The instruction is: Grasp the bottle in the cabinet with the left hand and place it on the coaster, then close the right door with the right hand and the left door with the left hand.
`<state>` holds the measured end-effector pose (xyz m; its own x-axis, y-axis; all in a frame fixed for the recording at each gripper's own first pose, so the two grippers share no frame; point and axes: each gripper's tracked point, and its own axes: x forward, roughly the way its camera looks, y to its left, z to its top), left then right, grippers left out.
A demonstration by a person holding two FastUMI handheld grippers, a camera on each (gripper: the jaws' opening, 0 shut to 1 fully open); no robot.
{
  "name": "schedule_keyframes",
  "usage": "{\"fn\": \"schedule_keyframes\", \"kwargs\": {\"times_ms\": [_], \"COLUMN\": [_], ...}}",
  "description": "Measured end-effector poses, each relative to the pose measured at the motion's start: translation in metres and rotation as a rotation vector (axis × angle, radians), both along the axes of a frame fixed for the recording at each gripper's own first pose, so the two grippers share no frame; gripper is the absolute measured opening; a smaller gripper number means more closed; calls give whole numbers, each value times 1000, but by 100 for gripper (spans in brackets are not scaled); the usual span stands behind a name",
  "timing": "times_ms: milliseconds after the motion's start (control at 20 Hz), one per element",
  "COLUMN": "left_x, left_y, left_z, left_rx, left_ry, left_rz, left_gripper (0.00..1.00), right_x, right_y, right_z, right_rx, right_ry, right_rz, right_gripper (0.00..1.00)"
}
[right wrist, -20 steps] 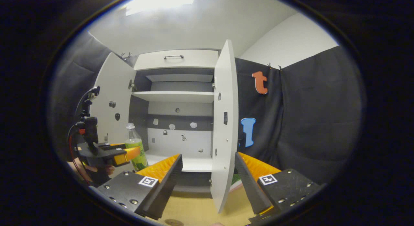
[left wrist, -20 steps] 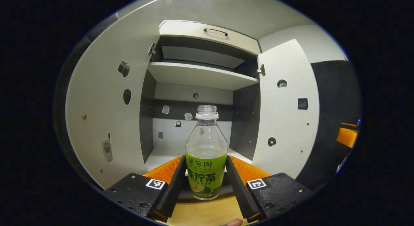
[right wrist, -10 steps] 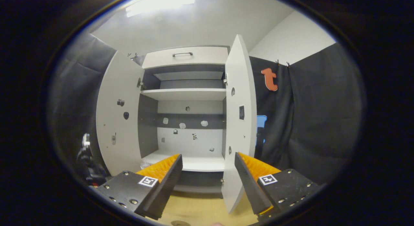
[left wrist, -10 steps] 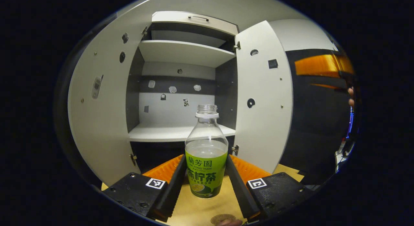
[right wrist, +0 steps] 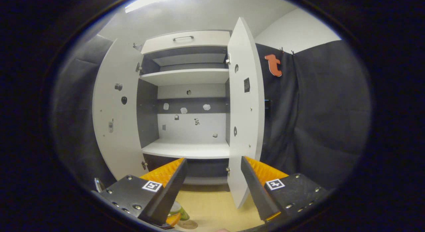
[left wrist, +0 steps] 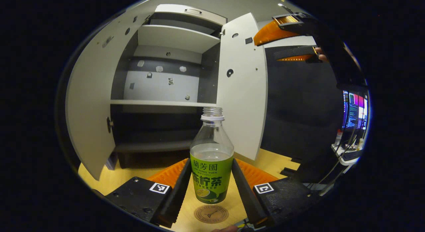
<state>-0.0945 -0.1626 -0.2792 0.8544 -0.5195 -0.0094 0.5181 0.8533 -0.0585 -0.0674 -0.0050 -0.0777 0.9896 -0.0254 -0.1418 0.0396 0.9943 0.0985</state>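
Already out of the cabinet (left wrist: 166,75), the bottle (left wrist: 212,159) is pinched upright between the left gripper (left wrist: 211,187) fingers, just above the coaster (left wrist: 211,214) on the worktop (left wrist: 132,178). Setting it down remains. Ahead of the right gripper (right wrist: 214,178), whose fingers are spread and empty, the right door (right wrist: 245,109) and left door (right wrist: 114,109) stand open.

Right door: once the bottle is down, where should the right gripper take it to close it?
Probably at the free vertical edge of the right door, which stands open, edge-on between the open fingers of the right gripper. No handle shows on this face, so pushing its outer face near that edge, from the right, looks best.
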Motion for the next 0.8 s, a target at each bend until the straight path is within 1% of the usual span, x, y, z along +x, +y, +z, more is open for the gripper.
{"fn": "schedule_keyframes", "kwargs": {"times_ms": [50, 100, 150, 200, 250, 350, 400, 450, 500, 550, 600, 650, 800], "left_x": [-2, -3, -4, -2, -2, 0, 1, 3, 5, 6, 6, 4, -3], "left_y": [-1, -6, -6, -6, -6, -10, -14, -14, -10, -8, -7, -6, -5], "left_z": [-11, -25, -38, -44, -49, -62, -67, -69, -68, -67, -65, -67, -70], "left_rx": [5, 17, 35, 39, 43, 42, 51, 67, 83, 100, 122, 147, 161], "left_ry": [8, 27, 42, 39, 38, 53, 62, 50, 25, 6, -29, -24, -15], "left_rz": [-8, -25, -22, -19, -21, -53, -79, -84, -81, -81, -79, -89, -120], "left_gripper": [77, 78, 78, 78, 78, 78, 78, 78, 79, 82, 78, 77, 77], "right_x": [-2, -3, -4, -6, -6, -8, -8, -9, -9, -8, -8, -7, -6], "right_y": [0, 0, -1, -2, -3, -6, -7, -9, -10, -11, -11, -12, -10], "right_z": [-5, -9, -15, -21, -26, -38, -44, -50, -55, -59, -63, -67, -65], "right_rx": [6, 8, 10, 17, 24, 45, 53, 56, 56, 55, 55, 60, 77], "right_ry": [7, 12, 17, 23, 28, 45, 58, 70, 79, 85, 90, 98, 94], "right_rz": [0, -1, -3, -4, -7, -12, -15, -20, -21, -23, -24, -28, -29], "right_gripper": [98, 98, 98, 95, 98, 98, 95, 95, 98, 98, 98, 98, 98]}}
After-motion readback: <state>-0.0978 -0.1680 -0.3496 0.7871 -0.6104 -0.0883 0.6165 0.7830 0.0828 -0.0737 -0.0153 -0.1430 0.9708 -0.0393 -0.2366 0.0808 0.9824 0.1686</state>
